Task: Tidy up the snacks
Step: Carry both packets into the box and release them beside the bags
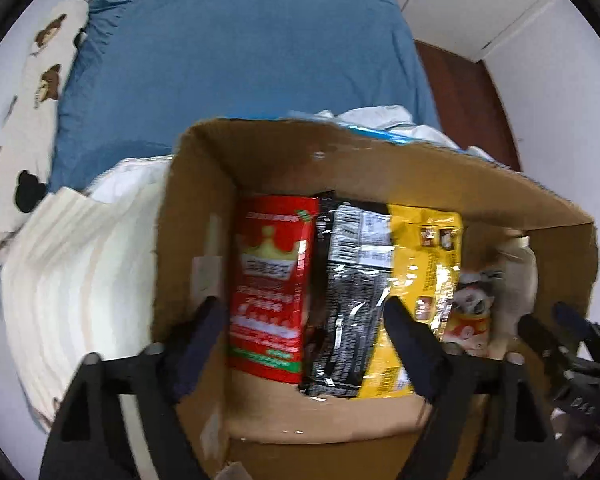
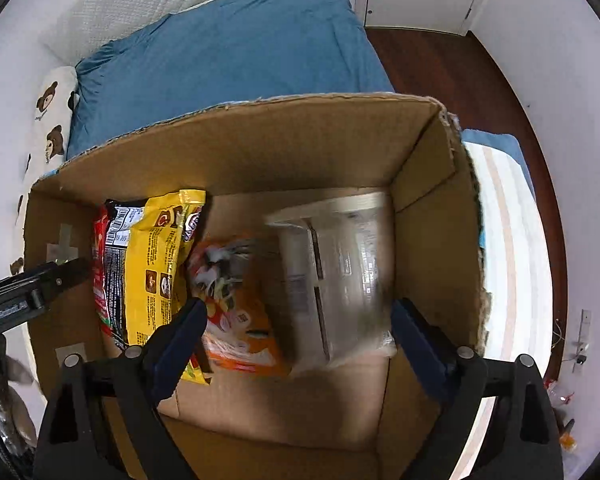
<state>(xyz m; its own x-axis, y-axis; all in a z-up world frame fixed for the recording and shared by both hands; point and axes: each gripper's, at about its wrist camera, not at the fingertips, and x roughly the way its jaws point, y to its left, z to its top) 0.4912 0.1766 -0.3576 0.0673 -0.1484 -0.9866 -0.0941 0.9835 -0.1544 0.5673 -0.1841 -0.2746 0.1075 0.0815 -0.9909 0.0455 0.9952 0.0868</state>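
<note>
Packing step, judged: snacks going into cardboard box (image 2: 340, 144) on blue bed.

Left gripper (image 1: 304, 320) released, empty, over red packet (image 1: 270, 284), black packet (image 1: 350, 292) and yellow packet (image 1: 420, 264).

Right gripper (image 2: 300, 320) released, empty, over orange packet (image 2: 240, 320); clear-wrapped pack (image 2: 340, 272) at 1 o'clock.

Next, likely: fetch remaining snack.

Cardboard box (image 2: 236, 152) on a bed (image 2: 228, 48), folded bedding (image 1: 76, 272) beside it. Inside, side by side on edge from the left wall: boxed snack (image 1: 270, 288), foil packet (image 1: 350, 288), noodle pack (image 2: 152, 264). Right of those, lying flat: cat-picture pouch (image 2: 236, 304), then clear-wrapped pack (image 2: 336, 276). Bear-print pillow (image 2: 54, 120) at far left.
</note>
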